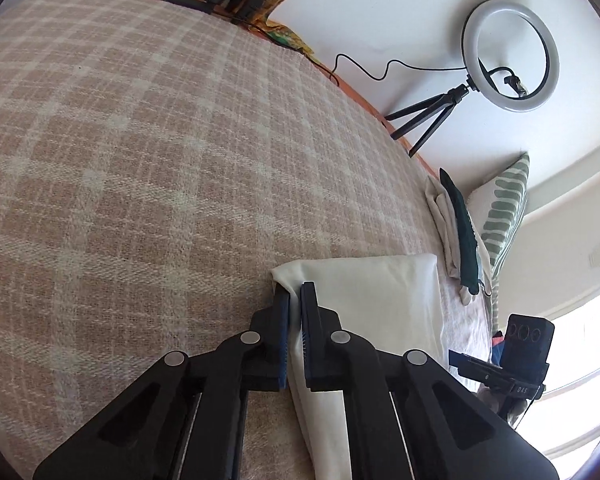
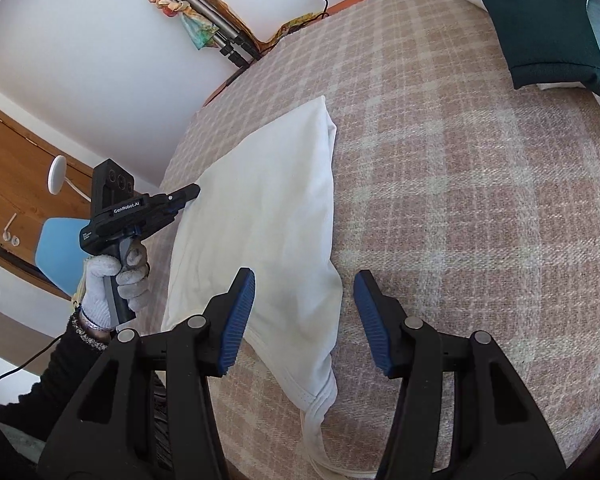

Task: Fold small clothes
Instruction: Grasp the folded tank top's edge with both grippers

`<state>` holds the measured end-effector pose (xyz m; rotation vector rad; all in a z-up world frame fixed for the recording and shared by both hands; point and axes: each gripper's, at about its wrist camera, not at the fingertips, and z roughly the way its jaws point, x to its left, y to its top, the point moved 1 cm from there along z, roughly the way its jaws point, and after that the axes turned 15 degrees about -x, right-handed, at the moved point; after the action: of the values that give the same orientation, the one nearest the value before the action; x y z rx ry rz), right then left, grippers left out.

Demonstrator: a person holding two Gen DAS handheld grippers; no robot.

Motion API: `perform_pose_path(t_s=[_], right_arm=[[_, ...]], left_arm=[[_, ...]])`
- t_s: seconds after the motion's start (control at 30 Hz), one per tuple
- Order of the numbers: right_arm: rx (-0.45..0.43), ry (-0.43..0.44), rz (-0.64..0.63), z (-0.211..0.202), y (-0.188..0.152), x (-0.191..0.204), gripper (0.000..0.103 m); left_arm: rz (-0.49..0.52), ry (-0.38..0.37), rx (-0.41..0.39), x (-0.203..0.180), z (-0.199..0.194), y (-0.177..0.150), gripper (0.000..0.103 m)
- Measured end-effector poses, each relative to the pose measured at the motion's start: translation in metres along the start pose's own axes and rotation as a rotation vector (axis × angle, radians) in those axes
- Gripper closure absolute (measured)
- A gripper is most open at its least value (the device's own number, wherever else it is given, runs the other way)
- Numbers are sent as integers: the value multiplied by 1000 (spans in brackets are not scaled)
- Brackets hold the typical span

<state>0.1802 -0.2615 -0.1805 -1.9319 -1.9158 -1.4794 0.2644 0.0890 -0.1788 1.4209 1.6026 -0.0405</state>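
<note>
A white undershirt (image 2: 260, 216) is spread on the plaid blanket (image 1: 140, 140). Its edge is pinched between the pressed-together pads of the left gripper (image 1: 295, 300) — held by a gloved hand (image 2: 116, 280) — while the right gripper (image 2: 304, 292) is kept spread over the garment's strap end, gripping nothing.

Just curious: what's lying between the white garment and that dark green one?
Only bare checked blanket. The right wrist view shows the white garment and the dark green garment apart, with nothing on the stretch between them.
</note>
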Motion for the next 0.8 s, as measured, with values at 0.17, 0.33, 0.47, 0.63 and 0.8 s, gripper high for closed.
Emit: perform_pose_path(t_s=[0.17, 0.33, 0.47, 0.63, 0.8], right_arm=[[10, 13, -16, -3, 0, 1, 48], [43, 41, -20, -11, -4, -1, 48], [38, 58, -26, -6, -5, -1, 48], [22, 79, 7, 12, -2, 1, 68], [21, 30, 22, 25, 1, 8, 89]], left_arm=[[-3, 15, -23, 4, 1, 5, 100], [-79, -27, -1, 12, -4, 4, 94], [-81, -63, 11, 11, -4, 1, 86], [-72, -75, 0, 9, 0, 2, 87], [-23, -33, -16, 3, 1, 3, 96]])
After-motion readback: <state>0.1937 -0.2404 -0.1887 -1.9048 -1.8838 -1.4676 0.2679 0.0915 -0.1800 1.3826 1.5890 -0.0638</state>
